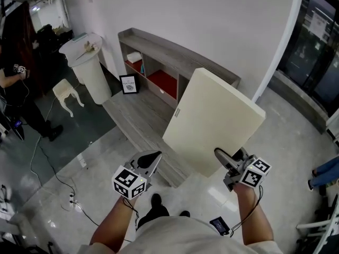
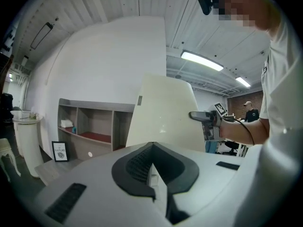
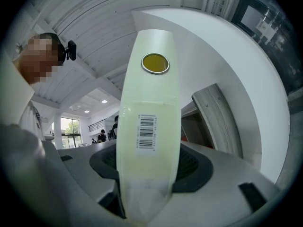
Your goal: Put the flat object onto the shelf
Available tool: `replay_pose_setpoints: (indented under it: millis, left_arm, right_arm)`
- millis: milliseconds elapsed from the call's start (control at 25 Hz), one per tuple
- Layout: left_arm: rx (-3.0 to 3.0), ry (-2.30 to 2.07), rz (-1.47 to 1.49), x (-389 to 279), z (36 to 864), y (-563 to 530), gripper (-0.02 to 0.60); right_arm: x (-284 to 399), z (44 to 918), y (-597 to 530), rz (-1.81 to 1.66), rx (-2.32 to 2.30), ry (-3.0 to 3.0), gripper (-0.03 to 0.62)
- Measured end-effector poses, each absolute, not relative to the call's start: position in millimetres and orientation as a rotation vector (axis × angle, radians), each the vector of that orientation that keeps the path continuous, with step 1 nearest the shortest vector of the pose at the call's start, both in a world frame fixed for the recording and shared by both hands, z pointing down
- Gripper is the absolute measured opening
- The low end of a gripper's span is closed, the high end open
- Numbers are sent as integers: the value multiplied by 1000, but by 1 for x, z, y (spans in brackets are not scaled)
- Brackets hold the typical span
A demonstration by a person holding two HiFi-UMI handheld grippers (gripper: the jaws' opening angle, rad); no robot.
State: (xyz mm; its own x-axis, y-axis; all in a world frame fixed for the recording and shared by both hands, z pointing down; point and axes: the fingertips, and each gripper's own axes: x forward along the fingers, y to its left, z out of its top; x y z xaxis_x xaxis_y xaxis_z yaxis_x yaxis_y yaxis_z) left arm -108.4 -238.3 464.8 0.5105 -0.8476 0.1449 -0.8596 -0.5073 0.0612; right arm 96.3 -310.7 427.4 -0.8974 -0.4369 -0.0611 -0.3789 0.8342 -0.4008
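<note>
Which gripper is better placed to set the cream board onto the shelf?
Right. The right gripper is clamped on the cream board at its lower edge, with the grey shelf unit ahead. The left gripper is shut, empty and apart from the board.

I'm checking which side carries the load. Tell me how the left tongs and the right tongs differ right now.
The left tongs are shut on nothing; the right tongs clamp the near edge of the cream board. The left tongs hang clear of the board; the right tongs touch it. Both point toward the shelf.
</note>
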Motion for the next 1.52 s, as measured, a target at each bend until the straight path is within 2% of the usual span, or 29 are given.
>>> replay_pose_setpoints:
  millis: [800, 1520]
  left_arm:
    - [2927, -1177, 111, -197, 396, -359, 14]
    - [3058, -1109, 139, -184, 357, -413, 14]
  right_arm:
    - [1, 347, -383, -295, -825, 2894, 281]
    - [20, 247, -451, -35, -911, 2900, 281]
